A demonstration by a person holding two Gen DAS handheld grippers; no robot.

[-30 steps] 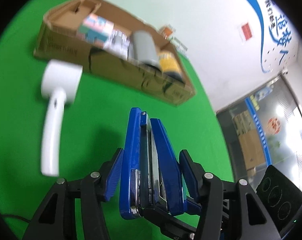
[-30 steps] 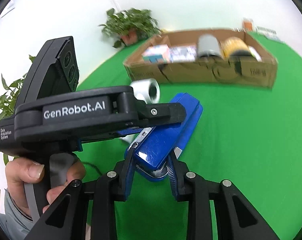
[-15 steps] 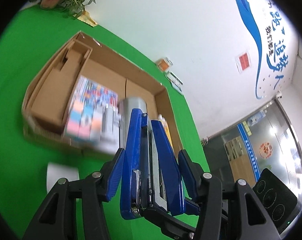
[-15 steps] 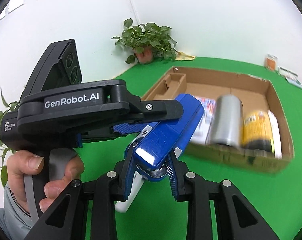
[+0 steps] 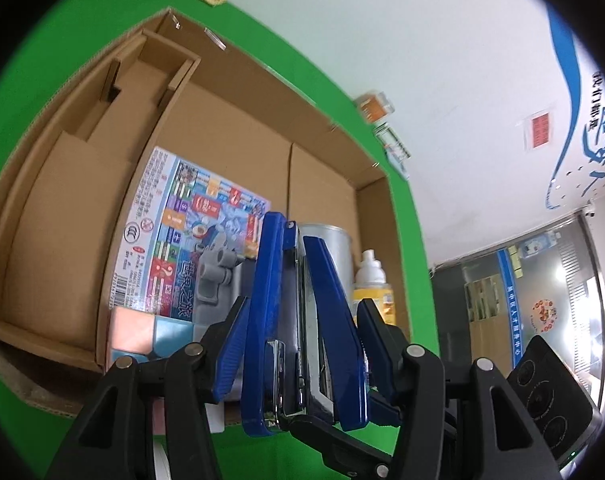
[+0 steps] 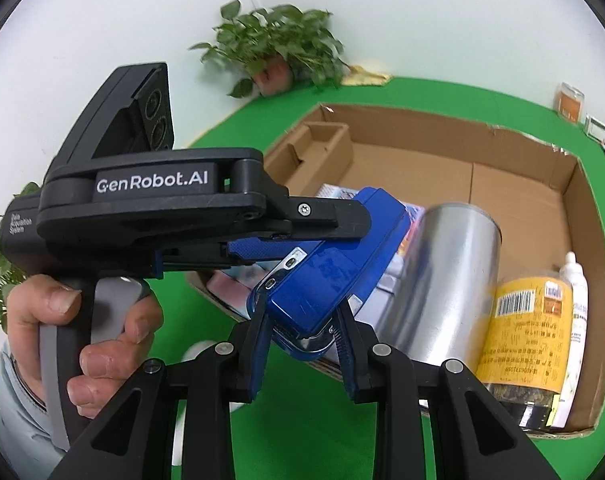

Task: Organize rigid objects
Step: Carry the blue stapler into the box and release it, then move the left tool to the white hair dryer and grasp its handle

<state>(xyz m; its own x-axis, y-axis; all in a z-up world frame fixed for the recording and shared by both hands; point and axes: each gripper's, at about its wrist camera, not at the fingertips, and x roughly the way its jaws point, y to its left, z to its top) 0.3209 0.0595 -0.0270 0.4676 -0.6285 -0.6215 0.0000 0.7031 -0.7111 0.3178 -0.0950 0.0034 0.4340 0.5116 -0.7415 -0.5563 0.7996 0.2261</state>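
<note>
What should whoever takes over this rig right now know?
Left claw: closing on the blue stapler, pads at its sides.
Right claw: shut on the stapler's end.
Both hold it over the cardboard box, near its front wall.
Done: silver can, yellow jar and printed pack lie in the box.
Left: set the stapler in, probably on the bare floor behind them, then release.
</note>
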